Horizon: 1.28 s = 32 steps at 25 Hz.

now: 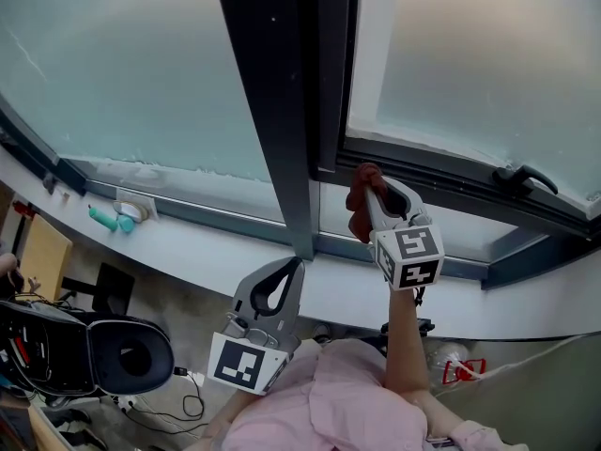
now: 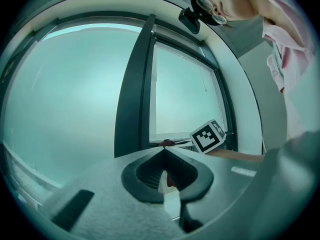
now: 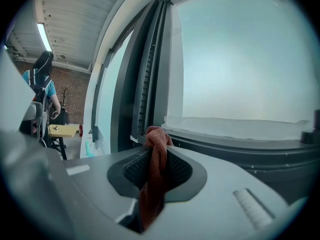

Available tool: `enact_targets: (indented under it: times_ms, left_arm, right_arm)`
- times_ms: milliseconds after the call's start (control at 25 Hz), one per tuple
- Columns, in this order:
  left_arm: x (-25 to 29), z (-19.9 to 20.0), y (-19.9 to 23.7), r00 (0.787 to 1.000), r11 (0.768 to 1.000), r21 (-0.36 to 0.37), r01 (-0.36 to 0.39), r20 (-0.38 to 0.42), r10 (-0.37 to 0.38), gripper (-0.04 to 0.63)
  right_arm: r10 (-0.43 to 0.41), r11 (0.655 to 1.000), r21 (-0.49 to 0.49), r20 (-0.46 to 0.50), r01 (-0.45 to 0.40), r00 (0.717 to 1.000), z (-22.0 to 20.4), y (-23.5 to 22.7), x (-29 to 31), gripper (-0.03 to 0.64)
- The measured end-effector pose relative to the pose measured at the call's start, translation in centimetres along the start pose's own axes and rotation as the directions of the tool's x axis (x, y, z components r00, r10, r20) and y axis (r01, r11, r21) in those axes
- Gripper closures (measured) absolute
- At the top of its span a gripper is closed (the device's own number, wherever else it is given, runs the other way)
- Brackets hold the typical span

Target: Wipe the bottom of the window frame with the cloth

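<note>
2 grippers: right gripper (image 1: 377, 184) pinches cloth (image 1: 360, 203), seemingly touching window frame (image 1: 451, 182) bottom edge; left gripper (image 1: 298, 263) closed, well apart.

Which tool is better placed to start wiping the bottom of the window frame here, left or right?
Right. The right tool is shut on the cloth and sits close to the bottom frame rail. The left tool is shut, empty and lower, short of the frame.

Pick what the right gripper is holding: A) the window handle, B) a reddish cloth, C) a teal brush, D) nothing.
B: the right gripper has its fingers shut on a reddish cloth, which bunches out past the tips.
</note>
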State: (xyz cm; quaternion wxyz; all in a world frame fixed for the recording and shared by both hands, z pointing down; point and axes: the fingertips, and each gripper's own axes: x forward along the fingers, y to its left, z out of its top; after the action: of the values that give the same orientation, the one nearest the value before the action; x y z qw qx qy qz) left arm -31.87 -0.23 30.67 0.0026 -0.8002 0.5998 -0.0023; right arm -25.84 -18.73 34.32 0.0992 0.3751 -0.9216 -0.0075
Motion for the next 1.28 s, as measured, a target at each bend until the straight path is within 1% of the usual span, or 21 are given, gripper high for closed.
enact_targets:
  times_ms: [320, 960, 1120, 1280]
  left_arm:
    - [-0.1, 0.2, -0.5, 1.0, 1.0, 0.004, 0.015, 0.005, -0.015, 0.597]
    - [-0.2, 0.4, -2.6, 1.0, 1.0, 0.02, 0.018, 0.005, -0.018, 0.597]
    - [0.1, 0.1, -3.8, 1.0, 1.0, 0.019, 0.02, -0.006, -0.02, 0.597]
    - [1.3, -0.1, -6.0, 0.999, 0.999, 0.018, 0.035, -0.013, -0.035, 0.597]
  right_arm:
    - [-0.052, 0.998, 0.022, 0.009, 0.051, 0.999, -0.1, -1.7, -1.3, 0.557]
    - [-0.136, 0.989, 0.058, 0.015, 0.135, 0.991, -1.2, -5.6, -4.4, 0.556]
    - [-0.146, 0.988, 0.062, 0.023, 0.144, 0.989, -1.5, -6.7, -5.3, 0.556]
    - [-0.144, 0.988, 0.061, 0.031, 0.142, 0.989, -1.8, -8.0, -6.4, 0.555]
